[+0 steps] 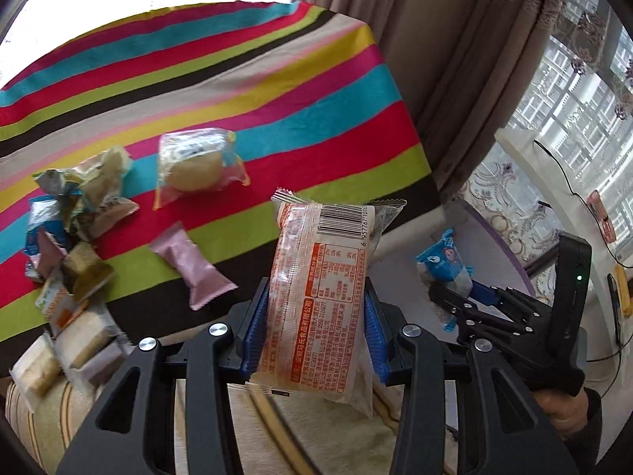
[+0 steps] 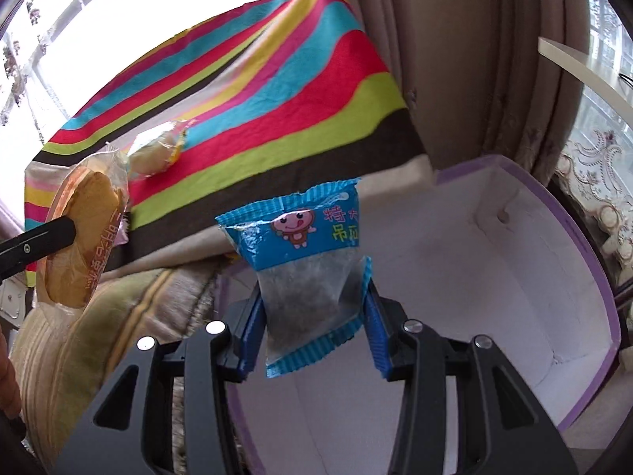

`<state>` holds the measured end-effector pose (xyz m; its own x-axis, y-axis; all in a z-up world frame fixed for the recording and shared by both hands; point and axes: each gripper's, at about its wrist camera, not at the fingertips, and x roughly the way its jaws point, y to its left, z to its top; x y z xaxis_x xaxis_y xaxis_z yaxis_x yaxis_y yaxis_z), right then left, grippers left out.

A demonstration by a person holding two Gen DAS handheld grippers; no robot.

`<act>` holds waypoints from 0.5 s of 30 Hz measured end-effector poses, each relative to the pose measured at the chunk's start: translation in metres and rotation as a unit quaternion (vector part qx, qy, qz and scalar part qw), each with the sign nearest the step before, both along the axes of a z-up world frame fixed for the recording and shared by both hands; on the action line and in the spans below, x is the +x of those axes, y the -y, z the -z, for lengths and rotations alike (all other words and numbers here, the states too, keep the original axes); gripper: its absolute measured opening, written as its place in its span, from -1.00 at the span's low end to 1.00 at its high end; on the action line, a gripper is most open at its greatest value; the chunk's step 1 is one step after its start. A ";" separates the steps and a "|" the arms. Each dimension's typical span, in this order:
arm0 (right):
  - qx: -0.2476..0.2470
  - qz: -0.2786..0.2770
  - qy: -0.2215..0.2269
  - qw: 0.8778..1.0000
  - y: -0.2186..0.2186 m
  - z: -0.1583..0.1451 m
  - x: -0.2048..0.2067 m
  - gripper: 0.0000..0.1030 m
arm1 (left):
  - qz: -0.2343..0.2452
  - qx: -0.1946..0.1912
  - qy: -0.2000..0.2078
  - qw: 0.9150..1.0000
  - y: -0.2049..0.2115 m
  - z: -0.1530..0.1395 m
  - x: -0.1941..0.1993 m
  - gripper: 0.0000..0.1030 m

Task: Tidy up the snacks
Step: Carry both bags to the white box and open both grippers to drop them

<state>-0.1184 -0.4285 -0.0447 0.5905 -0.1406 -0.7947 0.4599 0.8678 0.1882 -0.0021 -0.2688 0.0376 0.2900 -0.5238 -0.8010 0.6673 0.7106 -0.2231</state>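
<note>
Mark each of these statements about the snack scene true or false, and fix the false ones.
1. The left hand-held gripper holds an orange-printed bread packet. True.
2. The right hand-held gripper is empty. False: it is shut on a blue snack packet.
3. The white box with purple rim already holds several snacks. False: the part of its inside that shows is bare.
4. A pink wrapped snack lies on the striped cloth. True.
5. The striped cloth carries no other snacks. False: a pile of snacks lies at its left side.
</note>
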 end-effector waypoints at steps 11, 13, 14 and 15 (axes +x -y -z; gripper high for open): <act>0.031 0.010 -0.008 0.999 -0.022 0.048 -0.014 -0.11 | 0.055 0.033 -0.024 0.998 0.072 0.030 -0.019 -0.20; 0.046 0.010 -0.008 0.999 -0.025 0.051 -0.013 -0.11 | 0.060 0.037 -0.029 0.997 0.076 0.034 -0.018 -0.21; 0.050 0.009 -0.011 0.999 -0.026 0.052 -0.010 -0.11 | 0.063 0.039 -0.031 0.997 0.078 0.035 -0.018 -0.21; 0.049 0.006 -0.011 0.999 -0.030 0.052 -0.009 -0.11 | 0.066 0.041 -0.034 0.996 0.080 0.037 -0.018 -0.21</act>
